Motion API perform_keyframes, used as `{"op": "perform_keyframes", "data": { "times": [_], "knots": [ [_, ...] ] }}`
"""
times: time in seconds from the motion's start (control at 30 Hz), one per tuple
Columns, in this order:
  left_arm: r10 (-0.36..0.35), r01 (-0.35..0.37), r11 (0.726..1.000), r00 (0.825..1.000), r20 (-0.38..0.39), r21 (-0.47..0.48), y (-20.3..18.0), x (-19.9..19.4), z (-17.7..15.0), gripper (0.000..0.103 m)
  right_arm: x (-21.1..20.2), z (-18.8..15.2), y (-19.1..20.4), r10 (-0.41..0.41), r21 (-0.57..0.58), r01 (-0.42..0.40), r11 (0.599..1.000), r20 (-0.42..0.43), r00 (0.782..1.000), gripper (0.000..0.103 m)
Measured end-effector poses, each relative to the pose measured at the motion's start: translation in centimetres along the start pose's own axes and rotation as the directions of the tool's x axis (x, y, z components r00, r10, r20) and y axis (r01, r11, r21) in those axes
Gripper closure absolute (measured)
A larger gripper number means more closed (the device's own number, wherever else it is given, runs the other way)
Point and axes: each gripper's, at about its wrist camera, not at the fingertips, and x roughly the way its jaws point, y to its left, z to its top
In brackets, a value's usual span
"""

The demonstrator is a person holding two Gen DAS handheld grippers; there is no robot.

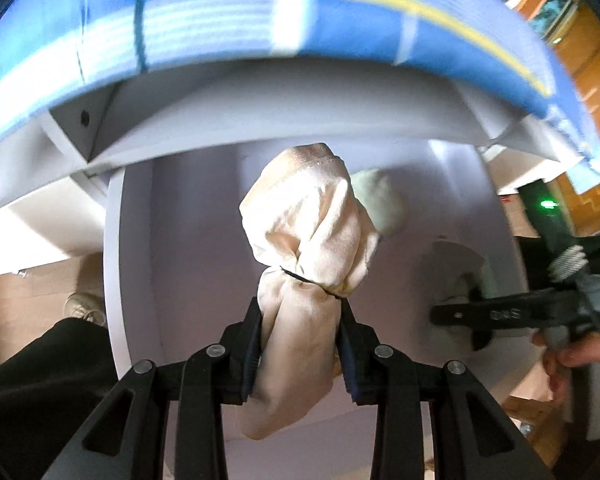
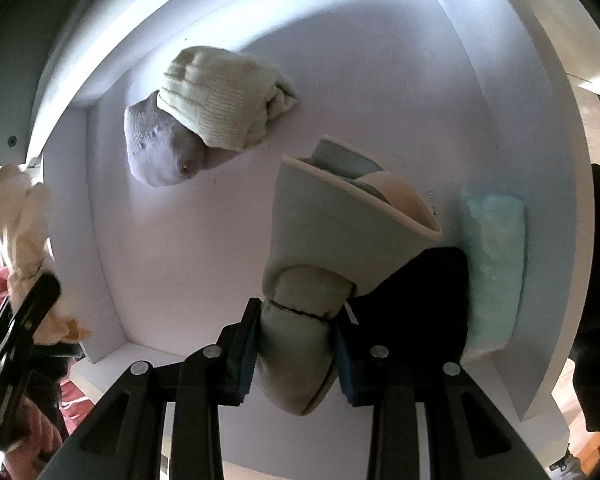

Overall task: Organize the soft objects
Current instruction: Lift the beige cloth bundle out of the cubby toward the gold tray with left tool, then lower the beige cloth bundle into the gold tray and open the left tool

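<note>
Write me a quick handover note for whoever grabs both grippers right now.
Left gripper: shut on a cream cloth bundle, held above the white drawer.
Right gripper: shut on a pale grey-green garment, low inside the drawer.
Already in the drawer: a cream knit roll on a lavender roll, a dark item, a mint folded piece.
Left: set down both held pieces.
</note>
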Motion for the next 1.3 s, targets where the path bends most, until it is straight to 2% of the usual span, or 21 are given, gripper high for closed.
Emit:
{"op": "perform_keyframes", "data": {
  "times": [0.13, 0.27, 0.47, 0.67, 0.83, 0.97, 1.13, 1.3],
  "knots": [
    [-0.050, 0.049, 0.999, 0.997, 0.067, 0.020, -0.2, -2.5, -0.5, 0.069, 0.0, -0.7, -0.7, 0.002, -0.004, -0.002, 1.000, 0.002, 1.000, 0.070],
    [-0.097, 0.091, 0.995, 0.984, 0.148, 0.049, -1.0, -5.5, -0.6, 0.069, 0.0, -0.8, -0.9, 0.001, -0.008, -0.001, 1.000, 0.001, 1.000, 0.070],
    [-0.175, 0.158, 0.983, 0.956, 0.235, 0.089, -2.1, -9.3, 0.1, 0.069, 0.1, -0.6, -1.2, 0.004, -0.010, -0.004, 1.000, -0.002, 1.000, 0.070],
    [-0.234, 0.212, 0.972, 0.914, 0.333, 0.101, -1.9, -13.7, 1.6, 0.069, 0.0, -0.2, -0.9, 0.010, -0.013, -0.010, 1.000, -0.001, 1.000, 0.070],
    [-0.216, 0.216, 0.975, 0.877, 0.430, 0.050, 0.2, -17.9, 5.0, 0.069, 0.1, -0.2, -1.0, 0.011, -0.015, -0.011, 1.000, -0.001, 1.000, 0.070],
    [-0.130, 0.156, 0.988, 0.859, 0.495, -0.013, 3.0, -20.1, 8.3, 0.069, 0.1, -0.1, -0.8, 0.014, -0.017, -0.014, 1.000, -0.001, 1.000, 0.070],
    [-0.037, 0.102, 0.989, 0.868, 0.495, -0.105, 6.6, -20.4, 11.7, 0.069, 0.1, 0.0, -1.0, 0.020, -0.018, -0.020, 1.000, -0.001, 1.000, 0.070],
    [0.009, 0.080, 0.979, 0.902, 0.432, -0.186, 8.9, -17.9, 13.7, 0.069, 0.2, 0.1, -1.1, 0.025, -0.016, -0.025, 1.000, -0.004, 1.000, 0.070]
  ]
}}
